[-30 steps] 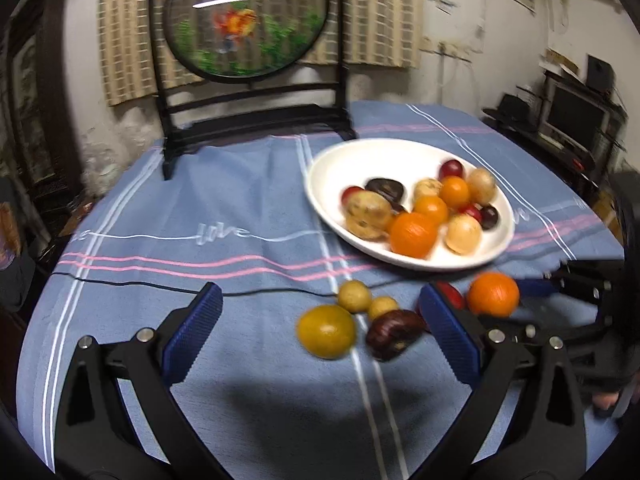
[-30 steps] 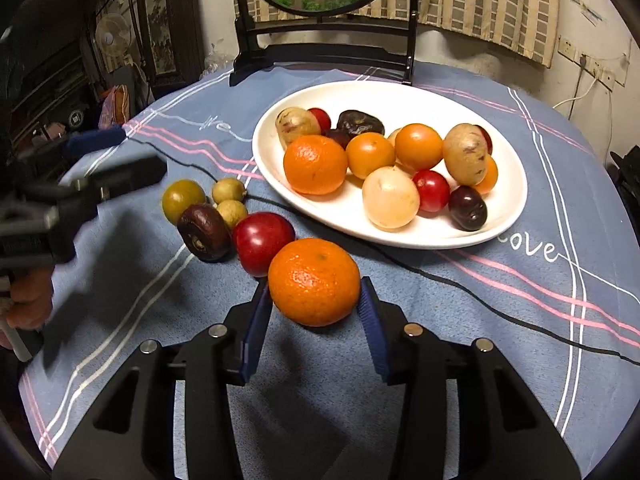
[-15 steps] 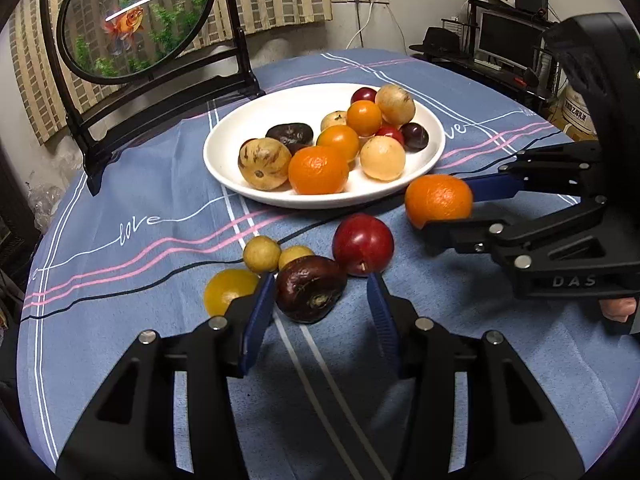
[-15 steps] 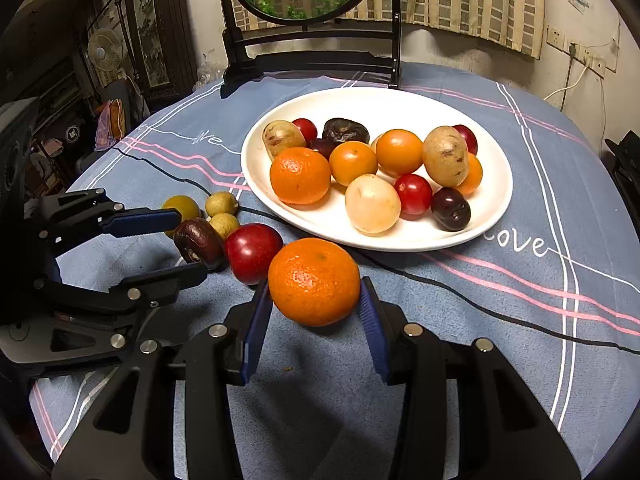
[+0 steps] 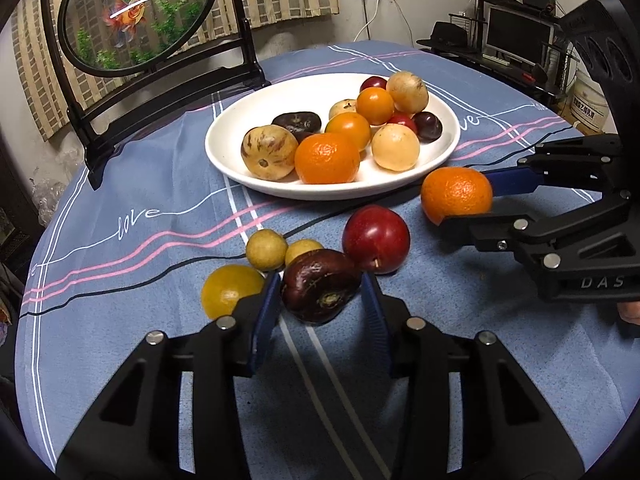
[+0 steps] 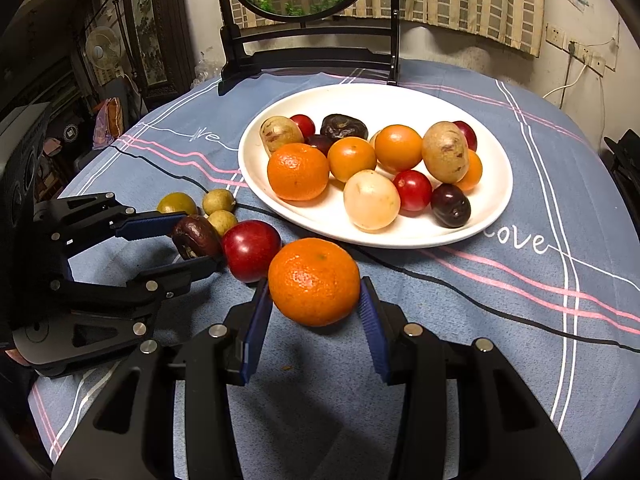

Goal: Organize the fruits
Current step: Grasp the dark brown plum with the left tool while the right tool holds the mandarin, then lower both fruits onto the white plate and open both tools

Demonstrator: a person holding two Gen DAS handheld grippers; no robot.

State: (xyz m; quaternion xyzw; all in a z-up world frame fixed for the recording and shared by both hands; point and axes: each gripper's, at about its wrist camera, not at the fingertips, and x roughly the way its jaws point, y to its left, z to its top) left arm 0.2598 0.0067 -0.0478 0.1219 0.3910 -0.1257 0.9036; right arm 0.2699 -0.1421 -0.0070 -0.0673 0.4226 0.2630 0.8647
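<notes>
- Table: round, covered with a blue woven cloth carrying white and pink stripes and stitched lettering; soft and matte, so round fruit can roll across it.
- Framed oval panel: stands upright at the far edge on a black stand, clear of the work.
- White plate: glossy, shallow, smooth-rimmed, already crowded with oranges, plums and pale mottled fruit. Risk: a new piece set on the pile could roll off the low rim.
- Right gripper: blue ribbed pads pressed against both sides of the orange, which has a dimpled skin and sits just in front of the plate. The grip appears sound.
- Left gripper: jaws closing with the dark purple fruit between them; the left pad touches, the right shows a small gap, so I judge it not yet clamped.
- Dark purple fruit: wrinkled, irregular, glossy. Risk: an uneven shape may twist or squirt out under the flat pads.
- Red plum: smooth, taut, touching the dark fruit. Risk: the right finger may nudge it and send it rolling toward the orange.
- Yellow fruit: smooth, just beside the left finger and liable to be pushed.
- Two small yellow-green fruits: dull-skinned, loose behind the dark fruit, awaiting collection.
</notes>
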